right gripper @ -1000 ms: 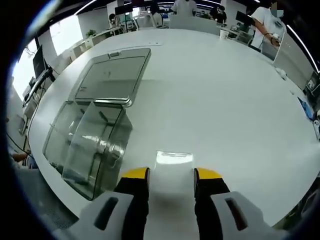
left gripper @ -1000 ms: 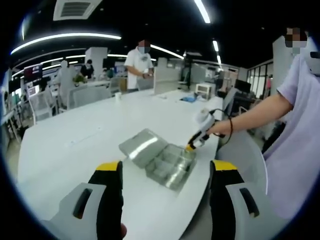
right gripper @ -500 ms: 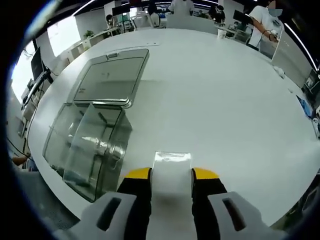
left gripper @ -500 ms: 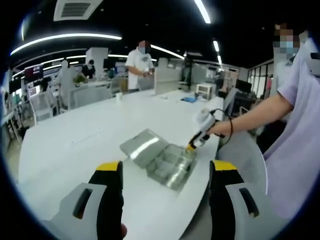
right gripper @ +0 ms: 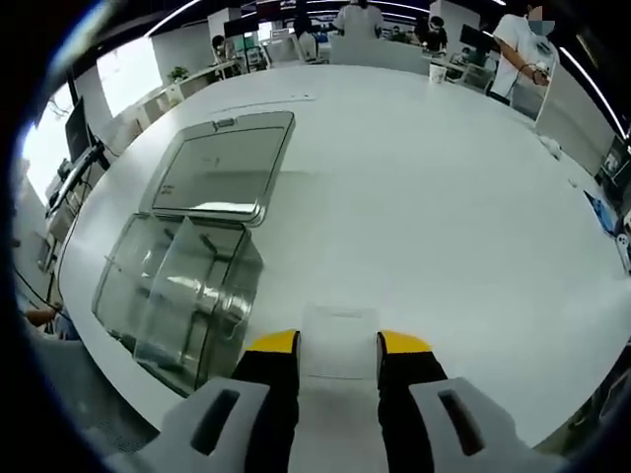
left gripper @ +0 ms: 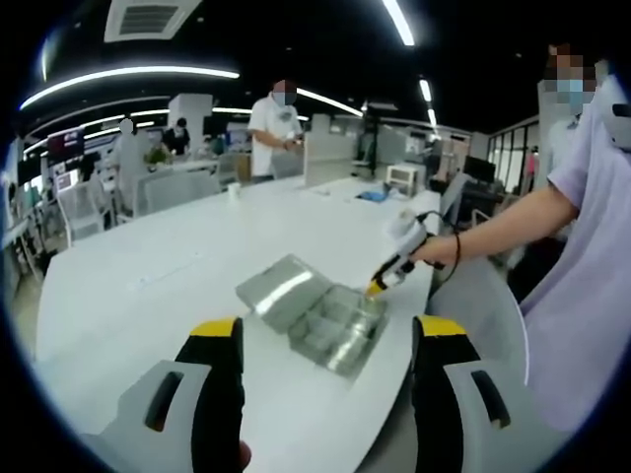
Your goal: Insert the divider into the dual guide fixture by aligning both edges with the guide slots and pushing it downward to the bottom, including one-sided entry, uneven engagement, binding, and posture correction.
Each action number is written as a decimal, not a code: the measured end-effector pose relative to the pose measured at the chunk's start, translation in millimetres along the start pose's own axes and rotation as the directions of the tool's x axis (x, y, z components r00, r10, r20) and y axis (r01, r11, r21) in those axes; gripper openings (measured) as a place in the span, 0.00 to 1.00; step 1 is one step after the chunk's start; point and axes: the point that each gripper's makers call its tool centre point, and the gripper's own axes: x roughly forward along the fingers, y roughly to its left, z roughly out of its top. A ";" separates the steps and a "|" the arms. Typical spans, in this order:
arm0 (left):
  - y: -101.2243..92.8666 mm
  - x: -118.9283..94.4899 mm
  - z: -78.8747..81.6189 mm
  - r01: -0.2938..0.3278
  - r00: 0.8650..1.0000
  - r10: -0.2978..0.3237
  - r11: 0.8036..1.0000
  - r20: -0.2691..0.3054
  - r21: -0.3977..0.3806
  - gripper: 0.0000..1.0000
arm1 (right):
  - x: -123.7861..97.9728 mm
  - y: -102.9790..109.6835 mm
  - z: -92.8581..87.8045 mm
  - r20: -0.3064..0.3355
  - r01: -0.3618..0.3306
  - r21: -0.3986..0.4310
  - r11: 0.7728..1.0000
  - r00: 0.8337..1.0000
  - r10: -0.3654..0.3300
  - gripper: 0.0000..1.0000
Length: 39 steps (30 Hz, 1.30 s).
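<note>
With the clear divider (right gripper: 338,340) pinched between the right gripper (right gripper: 338,347)'s closed jaws just right of the open clear fixture box (right gripper: 182,286), square it over both slots first, minding the near table edge (right gripper: 128,379); bare tabletop beyond, left gripper (left gripper: 328,340) open and empty.

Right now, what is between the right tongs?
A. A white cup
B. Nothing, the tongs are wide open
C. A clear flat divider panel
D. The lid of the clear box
C. In the right gripper view, the right tongs are closed on a clear flat divider whose edge sticks out past the yellow tips, while the clear box with its open lid rests apart on the white table.
</note>
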 end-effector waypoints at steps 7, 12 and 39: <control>0.0 1.9 0.1 0.003 1.000 -0.003 1.000 0.000 -0.002 0.67 | -10.1 -6.3 9.8 0.048 -0.006 -0.005 1.000 0.999 0.006 0.26; -0.5 4.0 1.6 0.006 1.000 -0.006 1.000 0.002 -0.001 0.67 | -19.3 -9.4 18.2 0.092 -0.015 -0.011 1.000 0.996 0.016 0.26; -4.1 20.7 16.3 0.000 1.000 0.000 1.000 0.025 -0.006 0.56 | -130.6 62.1 102.3 0.500 -0.144 -0.226 0.963 0.832 0.242 0.26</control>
